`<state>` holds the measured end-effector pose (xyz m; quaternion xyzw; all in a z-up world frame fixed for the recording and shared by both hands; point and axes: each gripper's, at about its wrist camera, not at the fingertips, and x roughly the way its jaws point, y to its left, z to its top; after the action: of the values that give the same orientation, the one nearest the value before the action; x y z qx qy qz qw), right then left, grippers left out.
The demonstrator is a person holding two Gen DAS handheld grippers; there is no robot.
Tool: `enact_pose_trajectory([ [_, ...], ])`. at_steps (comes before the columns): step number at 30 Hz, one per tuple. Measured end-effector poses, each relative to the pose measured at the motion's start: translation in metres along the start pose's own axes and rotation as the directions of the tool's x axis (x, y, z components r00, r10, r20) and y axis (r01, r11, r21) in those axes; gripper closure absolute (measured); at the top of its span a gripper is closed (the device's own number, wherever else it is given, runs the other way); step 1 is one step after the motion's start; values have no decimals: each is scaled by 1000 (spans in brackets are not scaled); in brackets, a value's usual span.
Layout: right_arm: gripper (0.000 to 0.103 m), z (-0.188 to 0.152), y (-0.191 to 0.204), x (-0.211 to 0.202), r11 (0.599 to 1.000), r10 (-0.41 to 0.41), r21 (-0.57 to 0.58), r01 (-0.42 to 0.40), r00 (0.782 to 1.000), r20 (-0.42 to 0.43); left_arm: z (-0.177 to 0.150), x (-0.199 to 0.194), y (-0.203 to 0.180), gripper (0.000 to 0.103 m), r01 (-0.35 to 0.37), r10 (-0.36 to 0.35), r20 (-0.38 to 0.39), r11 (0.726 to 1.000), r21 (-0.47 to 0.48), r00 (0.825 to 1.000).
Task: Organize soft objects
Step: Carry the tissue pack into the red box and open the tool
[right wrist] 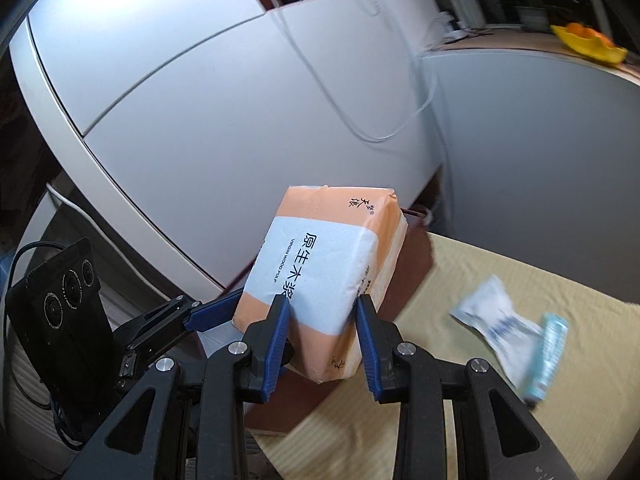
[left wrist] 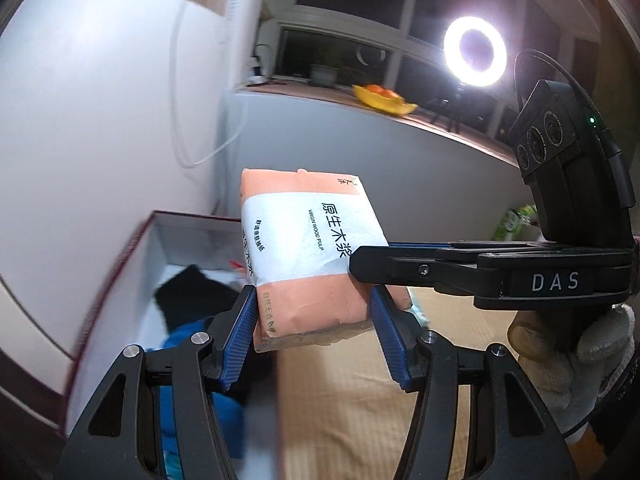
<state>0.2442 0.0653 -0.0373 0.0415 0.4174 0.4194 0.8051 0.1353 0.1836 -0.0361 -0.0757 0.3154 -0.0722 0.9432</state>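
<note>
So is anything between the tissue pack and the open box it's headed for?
Nothing visible blocks it. Both the left gripper and right gripper hold the tissue pack in the air beside the open box, which already contains black and blue fabric.

Tissue pack [left wrist: 308,256] above mat [left wrist: 360,400]; box [left wrist: 120,264] left, seemingly.

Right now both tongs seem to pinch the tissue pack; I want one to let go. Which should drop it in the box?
Left, probably: its tongs grip the tissue pack beside the open box; the right tongs reach across.
</note>
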Motion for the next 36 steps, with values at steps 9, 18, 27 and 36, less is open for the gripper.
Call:
enact_pose_trajectory([
  [9, 72, 19, 17, 65, 999, 28, -35, -30, 997, -72, -9, 17, 47, 47, -74, 71, -47, 995, -69, 996],
  [18, 72, 26, 24, 98, 998, 15, -57, -21, 995, -101, -13, 25, 68, 47, -218, 211, -81, 971, -102, 974],
  [27, 58, 22, 8, 72, 1000, -18, -15, 17, 998, -64, -18, 13, 74, 47, -215, 206, -75, 967, -139, 976],
  [36, 49, -1, -22, 17, 995, -94, -31, 93, 995, -31, -24, 2, 43, 47, -127, 123, -46, 984, -125, 991],
])
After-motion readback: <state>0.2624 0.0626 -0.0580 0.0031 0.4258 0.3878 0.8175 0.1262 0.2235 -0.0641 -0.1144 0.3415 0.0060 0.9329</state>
